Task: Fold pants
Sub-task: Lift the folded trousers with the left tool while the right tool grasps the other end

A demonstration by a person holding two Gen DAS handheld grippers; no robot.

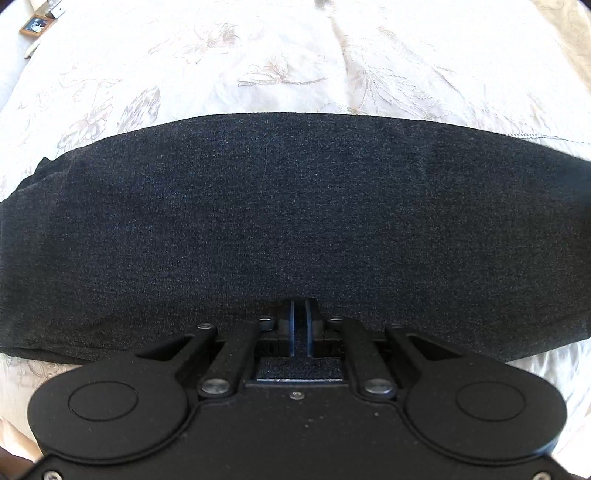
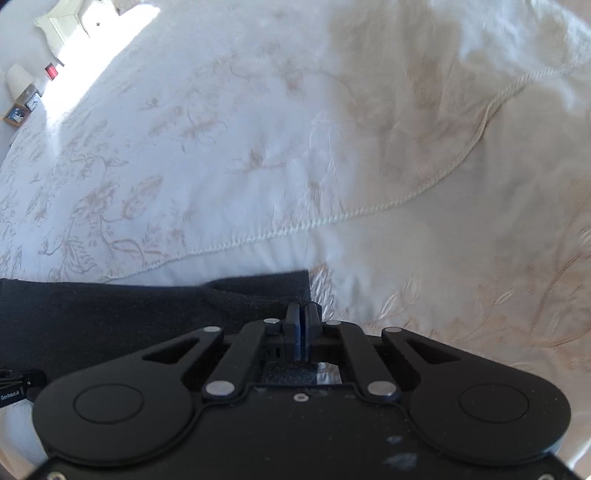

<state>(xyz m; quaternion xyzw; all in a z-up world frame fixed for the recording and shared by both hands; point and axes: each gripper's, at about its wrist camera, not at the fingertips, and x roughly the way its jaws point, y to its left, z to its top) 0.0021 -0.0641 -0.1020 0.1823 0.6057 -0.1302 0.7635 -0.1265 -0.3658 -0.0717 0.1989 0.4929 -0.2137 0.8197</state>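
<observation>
On the bedspread (image 1: 295, 55), a cream cover with a pale floral pattern, the pants (image 1: 295, 206) lie as a dark charcoal band running left to right, already folded lengthwise. Left gripper (image 1: 299, 275) points steeply down at the near edge of the band; its jaws stand almost together, with a narrow strip of dark fabric visible between the blue-edged pads, so it pinches the pants. Right gripper (image 2: 303, 308) sits at the right end of the pants (image 2: 147, 306), near the far corner of that end. Its jaws are pressed together; whether any cloth is caught between them cannot be told. A corded seam (image 2: 351, 214) crosses the bedspread (image 2: 461, 277) beyond the garment. A small framed picture (image 1: 37, 24) stands at the far left, off the bed.
</observation>
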